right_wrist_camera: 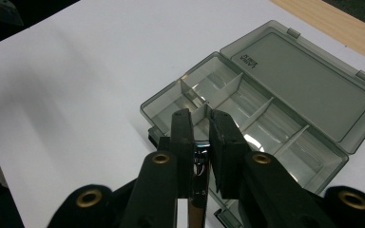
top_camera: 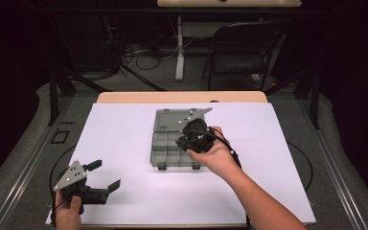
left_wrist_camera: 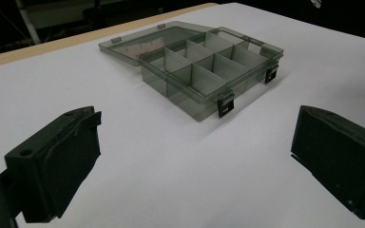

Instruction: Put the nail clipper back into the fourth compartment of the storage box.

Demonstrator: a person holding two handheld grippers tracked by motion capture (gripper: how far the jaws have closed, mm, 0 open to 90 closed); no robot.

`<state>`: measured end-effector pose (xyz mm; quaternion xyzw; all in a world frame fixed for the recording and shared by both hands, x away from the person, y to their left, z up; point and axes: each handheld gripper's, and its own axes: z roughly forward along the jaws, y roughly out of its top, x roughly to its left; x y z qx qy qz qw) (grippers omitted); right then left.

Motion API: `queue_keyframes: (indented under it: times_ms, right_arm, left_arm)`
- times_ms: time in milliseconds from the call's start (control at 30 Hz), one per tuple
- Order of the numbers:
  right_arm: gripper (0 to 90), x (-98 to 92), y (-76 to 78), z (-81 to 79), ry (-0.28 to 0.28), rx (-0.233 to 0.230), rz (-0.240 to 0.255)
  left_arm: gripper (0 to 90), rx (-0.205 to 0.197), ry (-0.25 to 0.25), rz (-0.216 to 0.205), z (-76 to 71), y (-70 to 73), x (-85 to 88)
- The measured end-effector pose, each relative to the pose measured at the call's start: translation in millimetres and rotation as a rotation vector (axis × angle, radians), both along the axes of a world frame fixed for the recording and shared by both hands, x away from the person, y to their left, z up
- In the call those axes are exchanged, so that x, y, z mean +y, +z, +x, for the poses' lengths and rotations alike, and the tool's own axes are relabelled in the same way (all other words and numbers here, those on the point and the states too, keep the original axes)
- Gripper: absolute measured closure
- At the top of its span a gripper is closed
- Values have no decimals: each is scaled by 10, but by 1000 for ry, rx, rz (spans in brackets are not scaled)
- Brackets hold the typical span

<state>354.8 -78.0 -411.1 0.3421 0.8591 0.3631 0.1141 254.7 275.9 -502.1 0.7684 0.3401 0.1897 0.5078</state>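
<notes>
The grey compartment box lies open near the middle of the white surface, its lid folded flat on the far side and its latches facing the person. The right tongs hover over the box's near compartments, pressed nearly together on a thin, shiny thing between them (what it is cannot be told). The left tongs sit well apart from the box at the surface's near left corner, spread wide with nothing between them.
</notes>
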Motion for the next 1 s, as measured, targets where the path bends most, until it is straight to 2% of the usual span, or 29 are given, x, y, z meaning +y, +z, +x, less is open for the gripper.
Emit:
queue_keyframes:
  times_ms: [533, 1000]
  right_arm:
    - [808, 26, -50, 378, -80, 14, -1]
    - [808, -74, -178, 656, -159, 45, -7]
  left_arm:
    - [22, 2, -1, -2, 7, -3, 11]
    - [23, 2, 0, -2, 12, -8, 12]
